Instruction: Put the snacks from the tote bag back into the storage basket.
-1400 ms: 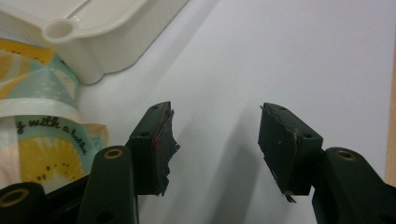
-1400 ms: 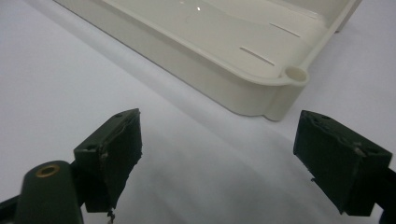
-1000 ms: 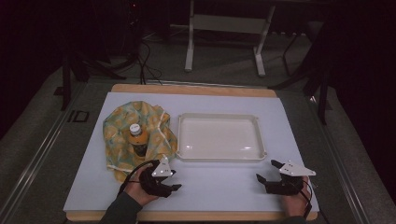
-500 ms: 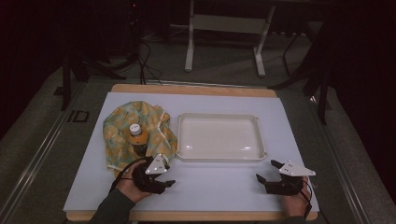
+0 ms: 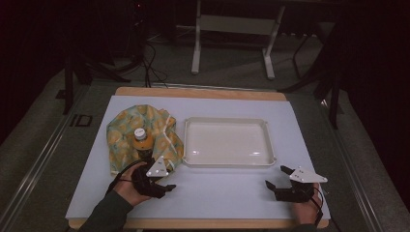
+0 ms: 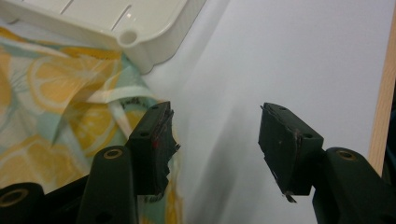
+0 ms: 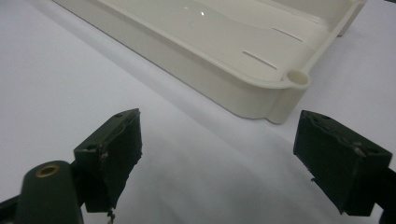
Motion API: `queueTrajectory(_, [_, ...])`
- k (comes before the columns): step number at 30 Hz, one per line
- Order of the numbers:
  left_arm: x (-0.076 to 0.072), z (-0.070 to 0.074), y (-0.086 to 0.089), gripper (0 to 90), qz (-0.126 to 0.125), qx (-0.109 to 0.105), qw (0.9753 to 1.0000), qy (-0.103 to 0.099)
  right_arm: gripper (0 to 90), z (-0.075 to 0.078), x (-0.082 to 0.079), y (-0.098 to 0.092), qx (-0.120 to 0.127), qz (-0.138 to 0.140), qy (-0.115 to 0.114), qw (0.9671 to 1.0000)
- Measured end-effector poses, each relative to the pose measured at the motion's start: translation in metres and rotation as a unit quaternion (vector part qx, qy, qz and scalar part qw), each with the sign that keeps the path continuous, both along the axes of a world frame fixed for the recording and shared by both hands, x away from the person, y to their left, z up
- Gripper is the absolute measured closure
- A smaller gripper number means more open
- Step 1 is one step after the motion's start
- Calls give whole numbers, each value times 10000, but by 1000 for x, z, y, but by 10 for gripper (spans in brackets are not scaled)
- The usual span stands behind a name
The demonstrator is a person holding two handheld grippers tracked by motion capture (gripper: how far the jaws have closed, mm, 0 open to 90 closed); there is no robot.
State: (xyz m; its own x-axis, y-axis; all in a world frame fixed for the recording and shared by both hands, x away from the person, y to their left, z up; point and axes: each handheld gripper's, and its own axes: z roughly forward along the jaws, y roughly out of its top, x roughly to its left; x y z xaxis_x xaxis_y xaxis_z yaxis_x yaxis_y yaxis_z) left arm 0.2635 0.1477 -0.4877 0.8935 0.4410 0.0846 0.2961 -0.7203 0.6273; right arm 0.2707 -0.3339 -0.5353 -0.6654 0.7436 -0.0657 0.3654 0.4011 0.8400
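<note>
Left gripper [image 5: 159, 186] shifted back toward the cloth [image 5: 126, 133], jaws wide apart, gripping nothing.
Lemon-print cloth bunched just left of the white tray [image 5: 226, 162], orange-capped bottle [image 5: 140, 140] upright on it; tray empty; right gripper [image 5: 276, 180] near the tray's front right corner, likewise gaping, empty.

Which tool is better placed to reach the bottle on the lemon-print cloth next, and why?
Left. The left tool sits open at the cloth edge, just before the bottle; the right tool lies beyond the tray.
</note>
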Motion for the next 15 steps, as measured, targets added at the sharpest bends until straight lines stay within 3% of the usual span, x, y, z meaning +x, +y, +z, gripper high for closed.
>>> queueTrajectory(6, [-1,3,7,449,-29,160,9999,7,150,0,0,0,6,19,-22,10000])
queueTrajectory(9, [-1,5,10,452,-30,137,9999,2,151,0,0,0,-14,21,-13,10000])
queueTrajectory(15, [-2,10,16,482,-153,379,9992,38,151,0,-1,0,-12,36,-42,10000])
